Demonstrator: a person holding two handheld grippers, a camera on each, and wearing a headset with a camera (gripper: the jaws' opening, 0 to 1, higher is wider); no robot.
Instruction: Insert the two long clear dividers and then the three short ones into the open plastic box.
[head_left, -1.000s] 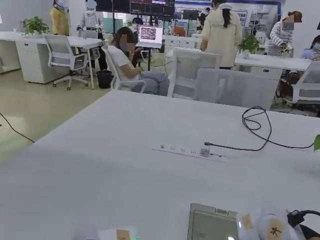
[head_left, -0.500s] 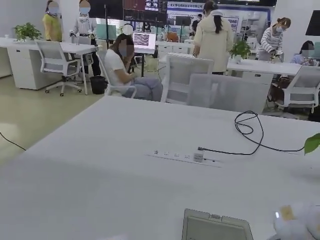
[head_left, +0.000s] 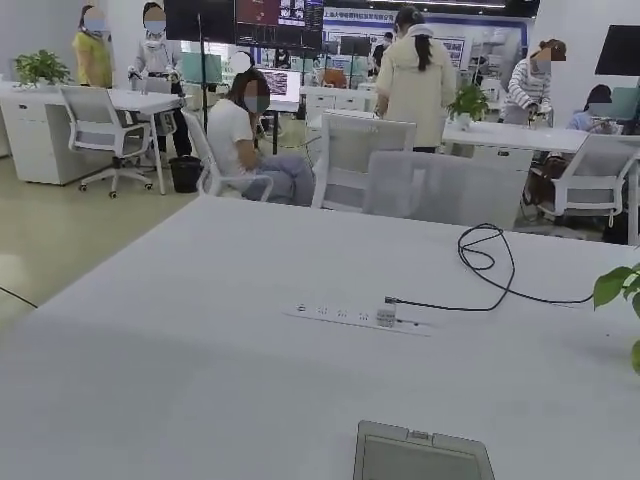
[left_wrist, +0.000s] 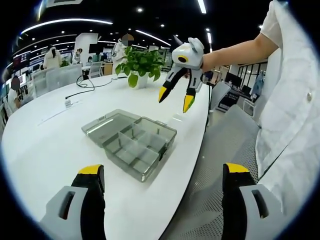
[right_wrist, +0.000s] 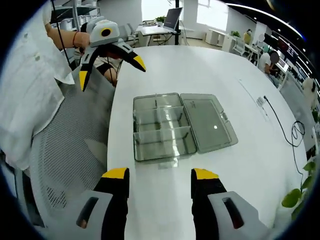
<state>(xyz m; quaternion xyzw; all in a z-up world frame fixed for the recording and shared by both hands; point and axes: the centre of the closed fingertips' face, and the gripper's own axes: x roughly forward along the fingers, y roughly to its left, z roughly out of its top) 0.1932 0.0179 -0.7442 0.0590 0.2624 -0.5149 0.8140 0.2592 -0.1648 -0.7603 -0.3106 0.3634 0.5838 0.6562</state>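
Holds the left gripper (left_wrist: 162, 170) with jaws spread wide and nothing between them. Same for the right gripper (right_wrist: 160, 174): parted and empty. Has both raised off the white table (left_wrist: 45, 145), out past its near edge, above the grey mesh of a chair (right_wrist: 65, 165). Looks down from each gripper view onto the plastic box (right_wrist: 165, 127), lying open near that edge with the lid (right_wrist: 207, 122) folded flat beside the tray. Shows clear dividers (right_wrist: 161, 125) already standing inside the tray and splitting it into compartments, too faint to count. Touches nothing with either gripper, both well apart from the box. Catches one end of the box at the bottom of the head view, with a black cable (head_left: 490, 265) looped farther back on the table and a socket strip (head_left: 350, 315) set into the top. Takes in a leafy plant (left_wrist: 140, 62) on the table's far side in the left gripper view.
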